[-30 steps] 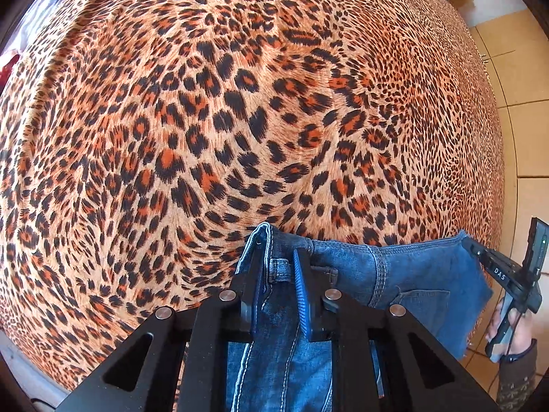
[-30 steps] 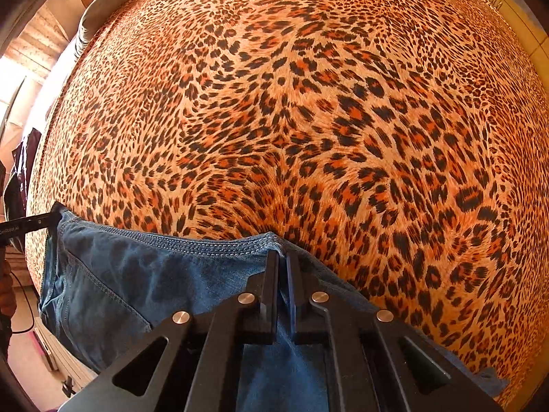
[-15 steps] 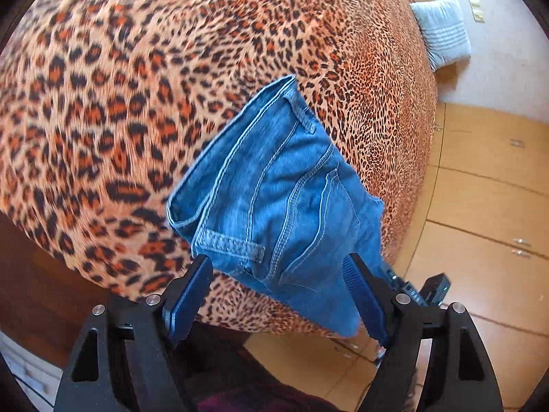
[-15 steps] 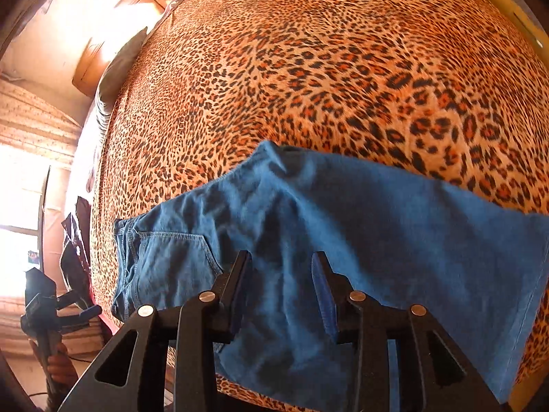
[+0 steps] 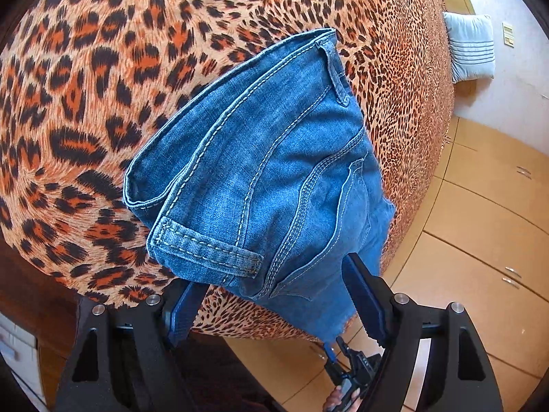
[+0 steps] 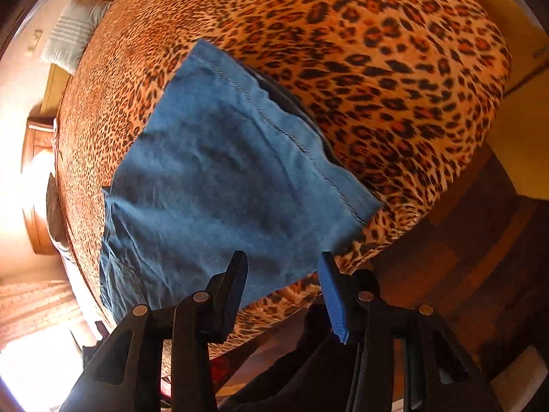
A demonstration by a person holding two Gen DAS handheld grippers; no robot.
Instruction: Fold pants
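Folded blue denim pants lie on the leopard-print bed cover near its edge, waistband and belt loop toward my left gripper. My left gripper is open and empty, just in front of the waistband end. In the right wrist view the pants lie as a flat folded bundle with a stitched hem edge. My right gripper is open and empty at the bundle's near edge. The right gripper also shows small in the left wrist view, below the frayed hem.
The bed cover drops off at the near edge. A grey striped pillow lies by the wall beyond the bed. Tan floor tiles are on the right. Dark wood floor lies beside the bed.
Both grippers let go of the pants and opened, then pulled back from the bed. The pants now lie folded on the cover.
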